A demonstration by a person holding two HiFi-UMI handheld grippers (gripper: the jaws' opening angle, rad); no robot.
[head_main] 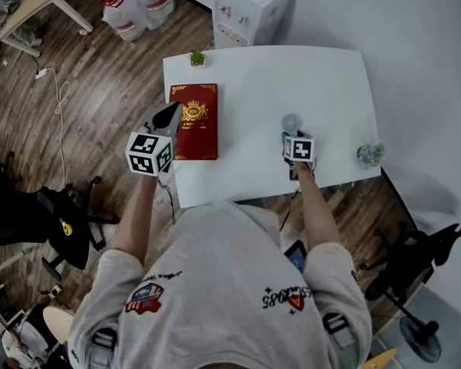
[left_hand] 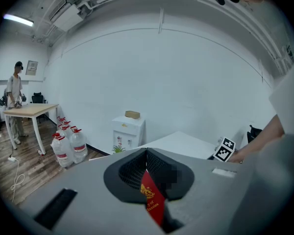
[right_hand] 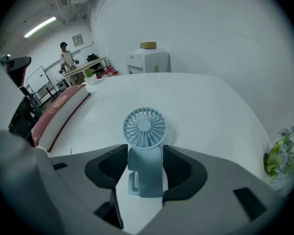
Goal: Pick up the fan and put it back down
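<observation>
A small light-blue handheld fan stands upright on the white table, near its front right part, round head facing me. In the head view the fan shows just beyond the marker cube. My right gripper points steeply down and is shut on the fan's handle, one dark pad on each side. My left gripper hovers over the left edge of a red book. Its jaws meet at the tips, holding nothing. The book shows through the slit under them.
A small potted plant sits at the table's far left corner, a pale flower ornament at its right front corner. Behind the table stand a water dispenser and water bottles. A black chair is at my left.
</observation>
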